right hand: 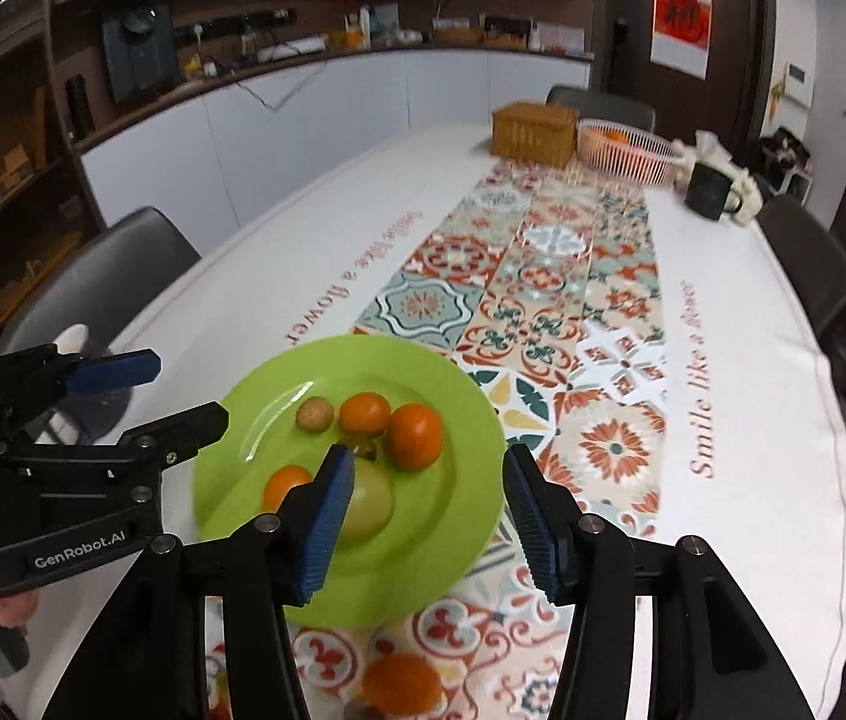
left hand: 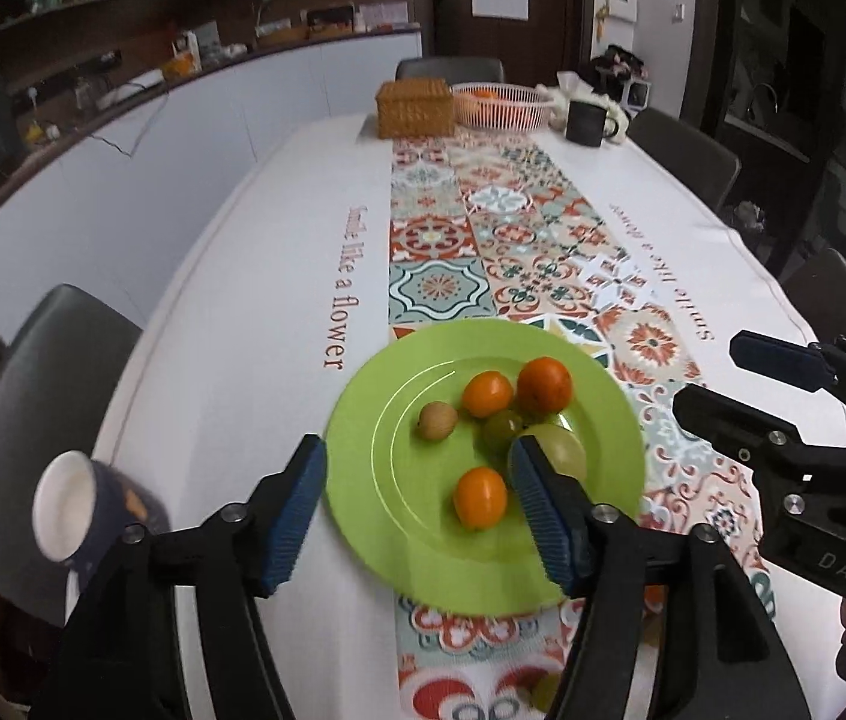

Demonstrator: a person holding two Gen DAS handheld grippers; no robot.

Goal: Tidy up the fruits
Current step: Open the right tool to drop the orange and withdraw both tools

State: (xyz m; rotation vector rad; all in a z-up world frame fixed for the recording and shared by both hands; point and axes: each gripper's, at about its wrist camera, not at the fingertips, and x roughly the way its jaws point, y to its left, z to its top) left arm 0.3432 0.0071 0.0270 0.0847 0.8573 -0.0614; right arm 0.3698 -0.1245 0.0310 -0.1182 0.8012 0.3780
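A green plate (left hand: 399, 516) (right hand: 459, 420) lies on the patterned runner. On it are three orange fruits (left hand: 480, 497) (right hand: 414, 435), a brown nut-like fruit (left hand: 437, 420) (right hand: 314, 414), a small dark green fruit (left hand: 501, 427) and a pale green fruit (left hand: 564, 449) (right hand: 369, 504). My left gripper (left hand: 417, 510) is open and empty above the plate's near edge; it also shows in the right wrist view (right hand: 177, 390). My right gripper (right hand: 426, 525) is open and empty over the plate's right half; it also shows in the left wrist view (left hand: 717, 378). Another orange fruit (right hand: 402, 684) and a pale green one (left hand: 545, 690) lie on the runner in front of the plate.
A dark cup with a white inside (left hand: 84, 510) stands at the table's left edge. At the far end are a wicker box (left hand: 415, 107), a pink basket with oranges (left hand: 501, 105) and a black mug (left hand: 588, 123). Grey chairs (left hand: 33, 396) surround the table.
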